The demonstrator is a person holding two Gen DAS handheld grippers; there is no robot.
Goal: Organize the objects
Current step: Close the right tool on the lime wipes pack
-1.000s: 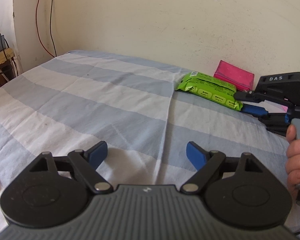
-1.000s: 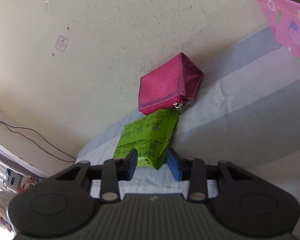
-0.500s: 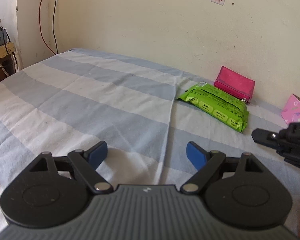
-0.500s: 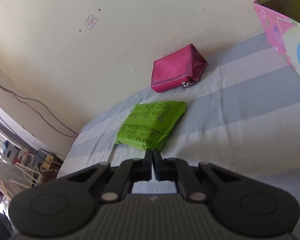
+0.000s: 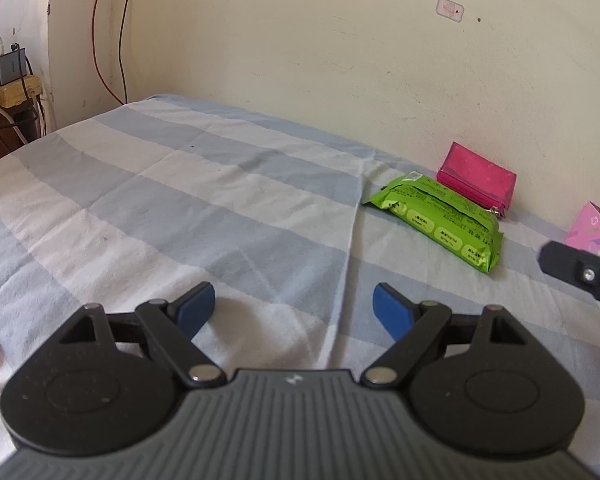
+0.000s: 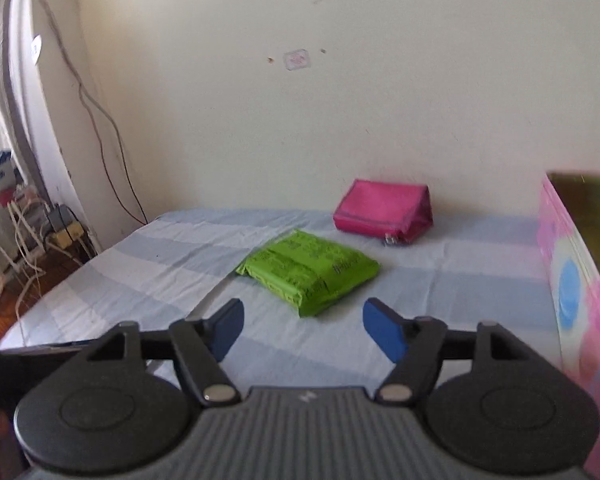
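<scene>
On bed [image 6: 440,276]: green pack [image 6: 312,270], pink pouch [image 6: 384,208] placed by wall; both tongs [image 5: 294,306] [image 6: 303,326] wide open, empty; pink box [image 6: 576,284] unsorted.

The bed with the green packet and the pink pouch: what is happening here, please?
A person holds a two-finger gripper in each hand above a striped bed sheet. Both the left gripper and the right gripper are open and hold nothing. The green packet lies flat on the sheet, in front of the right gripper. The pink pouch sits behind it against the wall. A pink box stands at the right.
</scene>
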